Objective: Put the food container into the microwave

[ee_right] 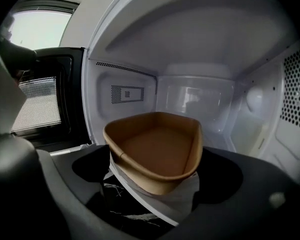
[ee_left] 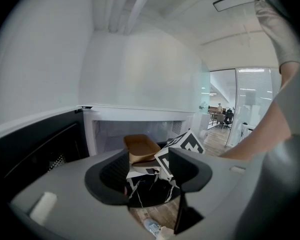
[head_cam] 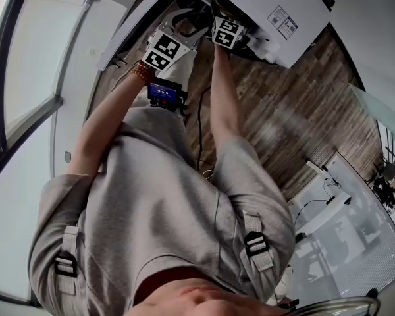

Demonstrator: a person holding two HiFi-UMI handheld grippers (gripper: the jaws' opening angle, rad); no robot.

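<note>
The brown paper food container (ee_right: 155,149) sits empty between the jaws of my right gripper (ee_right: 155,176), which is shut on it. It hangs at the mouth of the white microwave cavity (ee_right: 200,99), over the front sill. The black mesh door (ee_right: 40,104) stands swung out to the left. In the left gripper view the container (ee_left: 140,148) and the right gripper's marker cube (ee_left: 186,145) show just ahead of my left gripper (ee_left: 151,176), whose jaws stand apart with nothing in them. From the head view both grippers (head_cam: 166,50) (head_cam: 228,33) are raised at the white microwave (head_cam: 276,12).
A black marbled surface (ee_left: 150,191) lies below the jaws. The open door (ee_left: 35,151) blocks the left side. Wood flooring (head_cam: 283,110) with a cable runs underfoot, a tall window (head_cam: 26,110) is at the left, and glass office partitions (ee_left: 240,104) stand to the right.
</note>
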